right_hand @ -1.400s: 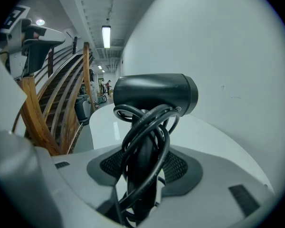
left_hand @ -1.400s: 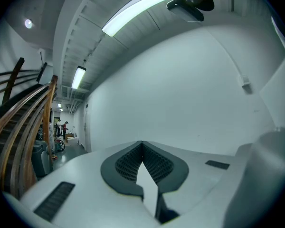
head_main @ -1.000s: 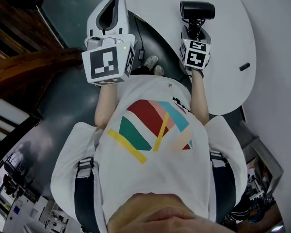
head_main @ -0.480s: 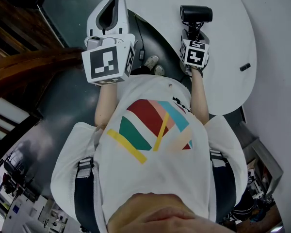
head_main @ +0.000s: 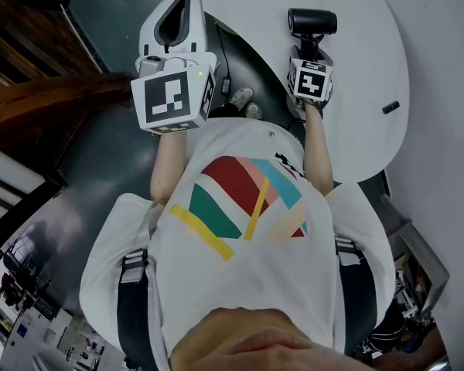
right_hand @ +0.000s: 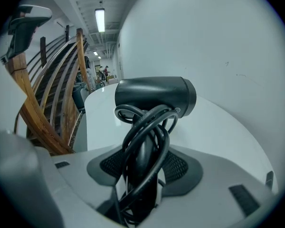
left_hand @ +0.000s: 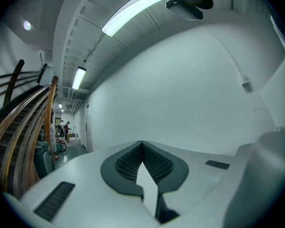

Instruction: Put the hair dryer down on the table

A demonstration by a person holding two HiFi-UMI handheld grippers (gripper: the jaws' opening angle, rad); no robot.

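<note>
A black hair dryer (head_main: 312, 22) with its cord looped round the handle is in my right gripper (head_main: 308, 50), over the white round table (head_main: 371, 68). In the right gripper view the dryer's barrel (right_hand: 154, 96) lies crosswise above the jaws. The right gripper (right_hand: 142, 167) is shut on the handle and the cord loops. Whether the dryer touches the tabletop I cannot tell. My left gripper (head_main: 184, 0) is raised at the left, beside the table's edge. Its dark pads meet at the tips with nothing between them, as the left gripper view (left_hand: 142, 144) shows.
A small dark object (head_main: 390, 107) lies on the table at the right. A thin cable (head_main: 225, 79) hangs over the table's near edge above the person's shoes (head_main: 246, 103). Wooden stair rails (right_hand: 61, 94) stand to the left, and a white wall (left_hand: 190, 94) is ahead.
The right gripper with the hair dryer has sunk slightly away from the head camera, toward the table. The left gripper has stayed where it was.
</note>
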